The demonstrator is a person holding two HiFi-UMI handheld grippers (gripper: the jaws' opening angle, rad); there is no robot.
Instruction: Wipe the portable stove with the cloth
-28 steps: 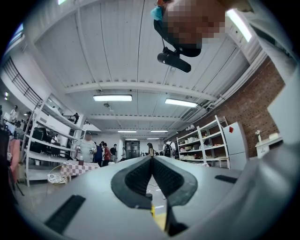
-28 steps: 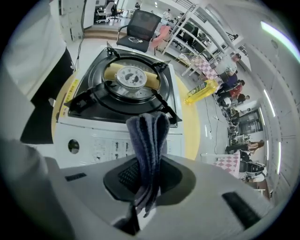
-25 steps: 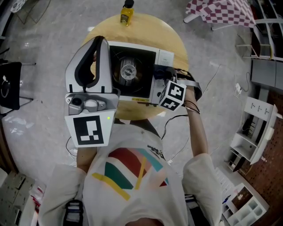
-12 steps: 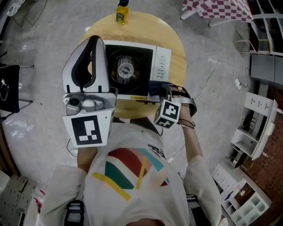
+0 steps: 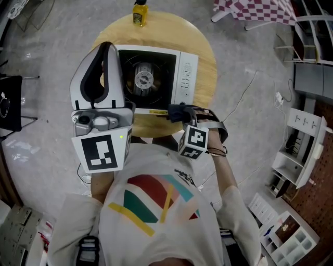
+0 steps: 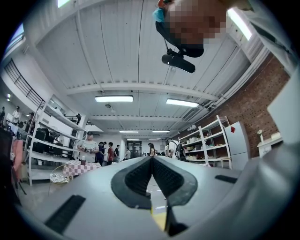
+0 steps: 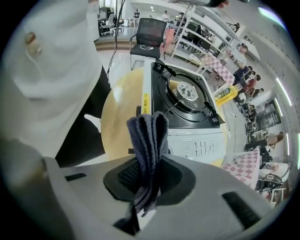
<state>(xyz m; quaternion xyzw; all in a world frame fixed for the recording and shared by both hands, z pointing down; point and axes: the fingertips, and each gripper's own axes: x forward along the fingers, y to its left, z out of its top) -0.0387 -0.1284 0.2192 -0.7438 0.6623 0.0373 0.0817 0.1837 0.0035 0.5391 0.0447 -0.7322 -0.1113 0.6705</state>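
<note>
Right hand-held gripper (image 5: 179,112): jaws clamped on the cloth (image 7: 149,133). The folded dark fabric sticks up out of the pads.
Left hand-held gripper (image 5: 106,49): jaws pressed together with nothing between them. You hold it raised over the stove's left side, tips aimed out into the room, so it plays no part in the wipe.
Stove (image 5: 156,78): sits on the round wooden table (image 5: 208,57). The burner is in the middle, and in the head view the white control strip is on the right.
Cloth position: in the head view it's at the stove's near edge, by the front right corner. I can't tell whether it touches the casing or hangs just off it.
Bottle (image 5: 138,14): yellow, on the far edge of the table, apart from the stove.
Done: pickup is sorted, and the cloth is in your grip right beside the stove.
Left: my read is most of the wipe. The cloth isn't on the top plate, the burner surround or the control strip now.
Cleanliness: no smears or wet tracks are readable on the stove, so these views can't show what is already wiped.
</note>
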